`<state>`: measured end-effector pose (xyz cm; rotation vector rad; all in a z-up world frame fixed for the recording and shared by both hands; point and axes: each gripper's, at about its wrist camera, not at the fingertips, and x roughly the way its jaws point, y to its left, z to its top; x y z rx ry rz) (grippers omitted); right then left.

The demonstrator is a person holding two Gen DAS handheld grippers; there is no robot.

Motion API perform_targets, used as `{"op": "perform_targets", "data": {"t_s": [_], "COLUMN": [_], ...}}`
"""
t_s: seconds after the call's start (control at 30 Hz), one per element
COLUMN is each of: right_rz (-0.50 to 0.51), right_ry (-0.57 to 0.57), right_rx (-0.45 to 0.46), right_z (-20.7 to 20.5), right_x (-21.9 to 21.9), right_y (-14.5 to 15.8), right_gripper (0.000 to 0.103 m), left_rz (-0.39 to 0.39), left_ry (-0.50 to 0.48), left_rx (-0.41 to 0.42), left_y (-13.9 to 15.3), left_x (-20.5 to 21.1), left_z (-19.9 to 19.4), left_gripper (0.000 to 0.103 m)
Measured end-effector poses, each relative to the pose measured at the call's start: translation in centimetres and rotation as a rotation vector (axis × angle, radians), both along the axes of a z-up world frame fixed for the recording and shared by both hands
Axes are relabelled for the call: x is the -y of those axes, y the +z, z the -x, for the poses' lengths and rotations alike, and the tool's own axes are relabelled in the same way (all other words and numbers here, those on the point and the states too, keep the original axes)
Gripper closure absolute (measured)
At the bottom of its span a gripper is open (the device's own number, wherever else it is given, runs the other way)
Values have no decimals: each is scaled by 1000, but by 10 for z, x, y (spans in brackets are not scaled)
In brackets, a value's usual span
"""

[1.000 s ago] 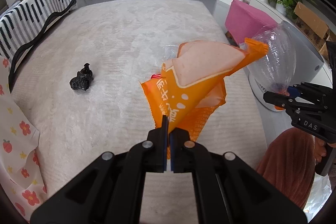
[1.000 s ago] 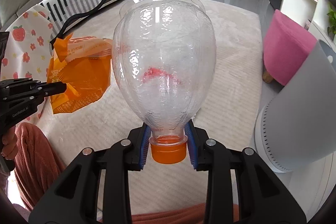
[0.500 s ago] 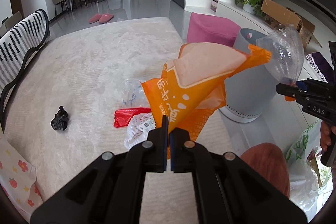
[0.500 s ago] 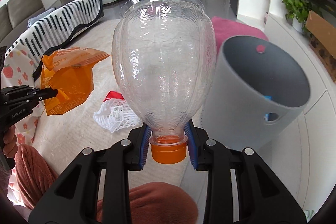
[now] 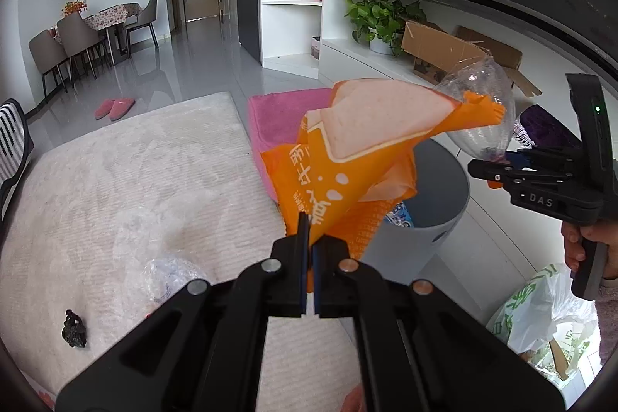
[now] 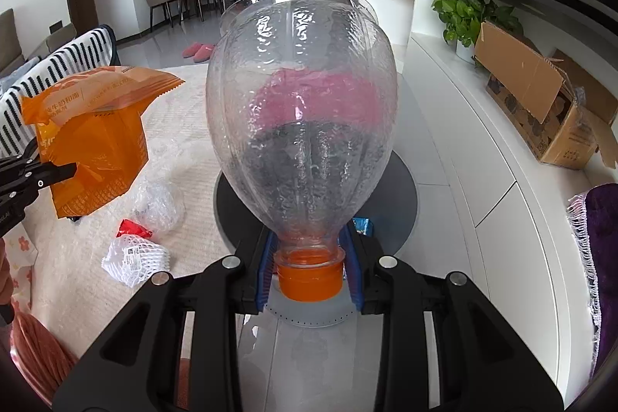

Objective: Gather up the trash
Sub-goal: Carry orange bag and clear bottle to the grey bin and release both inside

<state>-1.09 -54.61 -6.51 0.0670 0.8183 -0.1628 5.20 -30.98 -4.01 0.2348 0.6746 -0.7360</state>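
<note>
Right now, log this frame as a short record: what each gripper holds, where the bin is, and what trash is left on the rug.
left gripper: jaws shut on the orange snack bag
right gripper: jaws shut on the neck of the clear plastic bottle, orange cap toward the camera
grey bin: open top, beside the rug, below and just beyond both held items
left on white rug: white foam net, red wrapper, clear crumpled plastic, small black scrap
</note>
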Motion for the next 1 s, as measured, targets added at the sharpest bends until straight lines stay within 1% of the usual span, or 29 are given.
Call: {"op": "perform_targets", "data": {"t_s": [0.07,0.13,0.2,0.3,0.47,0.7,0.77,0.8,0.87,0.9,0.93,0.97,1.0], "right_rz": [-29,-37,-31,-45,-52,-80,-79,-81,-87,-88,-87,-86,-84], "right_ry": [-20,-40,-52,-60,-67,-89,-93,-95,-95,-94,-93,-90,-86], "right_rx": [-7,-14,-16,-6,6,19,23,26,31,31,30,30,28], "right_z": [-8,-14,-19,-19,-10,11,16,18,23,25,26,26,27], "right_x": [15,24,31,38,44,54,56,57,57,56,56,55,53], "right_y": [-2,-4,-8,-10,-9,-4,-2,-1,0,0,0,0,0], "right_gripper": [72,69,55,44,43,43,43,43,43,43,43,43,43], "left_rz": [-1,-3,-6,-19,-38,-40,-52,-60,-74,-85,-96,-101,-100], "left_ry": [-16,-28,-38,-54,-81,-117,-115,-128,-155,-164,-165,-159,-155], "left_rx": [-4,-14,-28,-39,-45,-49,-29,-35,-73,-88,-93,-86,-70], "left_y": [0,-2,-6,-12,-17,-15,-15,-17,-23,-27,-31,-34,-36], "left_x": [15,26,35,49,72,98,107,113,123,127,130,130,129], "left_z": [-2,-5,-8,-12,-18,-22,-21,-22,-24,-24,-23,-21,-18], "left_gripper": [101,101,101,101,101,101,97,96,94,86,67,56,37]}}
